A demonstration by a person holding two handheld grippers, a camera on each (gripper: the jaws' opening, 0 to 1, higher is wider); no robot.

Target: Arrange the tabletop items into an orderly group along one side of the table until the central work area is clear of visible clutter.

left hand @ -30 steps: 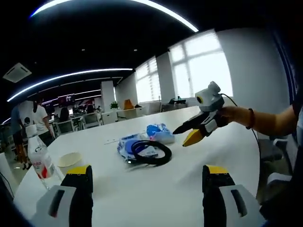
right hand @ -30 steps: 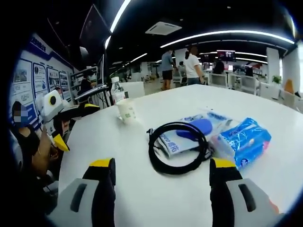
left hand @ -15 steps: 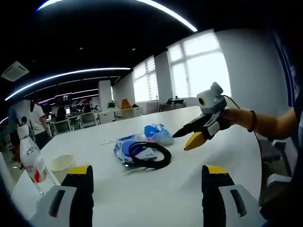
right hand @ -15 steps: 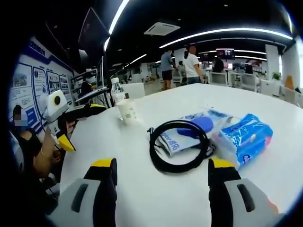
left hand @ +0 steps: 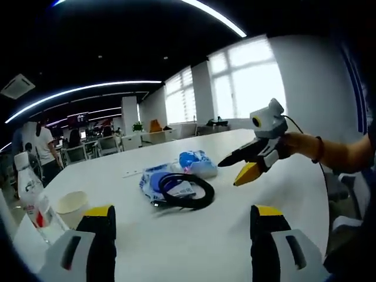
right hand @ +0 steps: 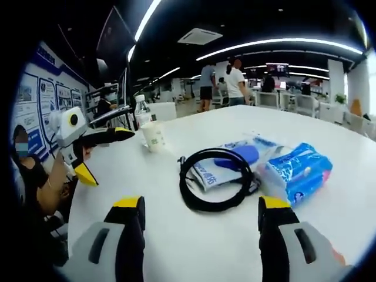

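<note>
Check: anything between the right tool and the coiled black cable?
Nothing visible. The right tool, open, faces the black cable across bare white table; the blue tissue pack sits beside the cable, not in the path.

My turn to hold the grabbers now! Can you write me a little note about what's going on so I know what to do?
Left gripper: open, holding nothing, above the table edge.
Right gripper: open, holding nothing, hovering over the white table.
Things: black cable coil lies mid-table on top of a blue-and-white packet; blue tissue pack is right beside them. Paper cup and water bottle stand together near the far edge.
Done: nothing grouped yet.
Left: probably move coil, packet and tissue pack over by the cup and bottle.
</note>
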